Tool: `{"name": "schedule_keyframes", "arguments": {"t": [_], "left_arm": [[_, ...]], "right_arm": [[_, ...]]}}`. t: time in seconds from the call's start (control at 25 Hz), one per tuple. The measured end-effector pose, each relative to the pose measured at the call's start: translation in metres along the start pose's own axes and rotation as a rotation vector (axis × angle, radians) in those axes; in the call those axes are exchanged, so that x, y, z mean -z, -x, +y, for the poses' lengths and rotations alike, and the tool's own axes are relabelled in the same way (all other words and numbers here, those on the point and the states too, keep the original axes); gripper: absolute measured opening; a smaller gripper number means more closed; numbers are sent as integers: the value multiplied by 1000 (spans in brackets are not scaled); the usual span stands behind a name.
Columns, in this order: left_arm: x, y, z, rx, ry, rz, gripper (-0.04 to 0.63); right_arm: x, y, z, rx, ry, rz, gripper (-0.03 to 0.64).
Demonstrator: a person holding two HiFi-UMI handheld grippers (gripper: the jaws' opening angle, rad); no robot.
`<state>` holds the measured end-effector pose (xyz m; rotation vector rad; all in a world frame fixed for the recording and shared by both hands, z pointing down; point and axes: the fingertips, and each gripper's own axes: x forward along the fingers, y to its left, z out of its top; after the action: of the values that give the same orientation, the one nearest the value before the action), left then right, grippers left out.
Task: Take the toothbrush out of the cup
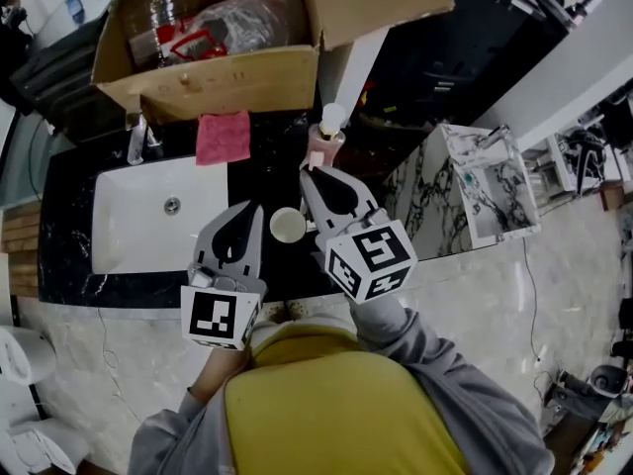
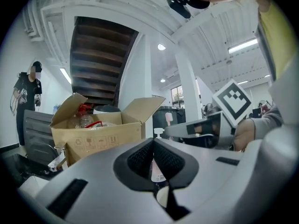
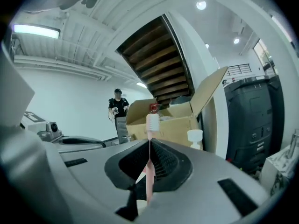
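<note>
Black counter (image 1: 267, 181), white sink (image 1: 129, 236), big white hall. Right gripper (image 3: 150, 143) pinches toothbrush (image 3: 152, 123), axis along jaws, bristles past tips (left gripper (image 2: 153, 142) pressed together).

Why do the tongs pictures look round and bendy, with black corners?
Left gripper view and right gripper view: wide-angle lenses bend straight lines and leave black corners. Right gripper view: the right tongs look soft up close, shut on the pink toothbrush.
</note>
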<state>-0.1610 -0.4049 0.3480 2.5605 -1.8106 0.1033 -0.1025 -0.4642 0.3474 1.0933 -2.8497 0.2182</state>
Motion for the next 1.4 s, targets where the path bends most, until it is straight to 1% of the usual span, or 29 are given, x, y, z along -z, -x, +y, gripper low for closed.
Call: {"name": "schedule_keyframes", "arguments": {"t": [0.24, 0.4, 0.72, 1.08, 1.4], "left_arm": [[-25, -3, 10, -25, -36, -48, 2], [-37, -2, 18, -53, -54, -61, 2], [-52, 4, 23, -73, -63, -84, 2], [-50, 8, 23, -75, -58, -86, 2], [-49, 8, 20, -66, -56, -83, 2]], "right_arm": [[-45, 23, 4, 60, 89, -116, 21], [-61, 37, 3, 113, 128, -158, 21], [-51, 45, -5, 155, 88, -144, 21], [-52, 43, -1, 146, 109, -147, 20], [-51, 43, -2, 139, 103, -147, 20]]}}
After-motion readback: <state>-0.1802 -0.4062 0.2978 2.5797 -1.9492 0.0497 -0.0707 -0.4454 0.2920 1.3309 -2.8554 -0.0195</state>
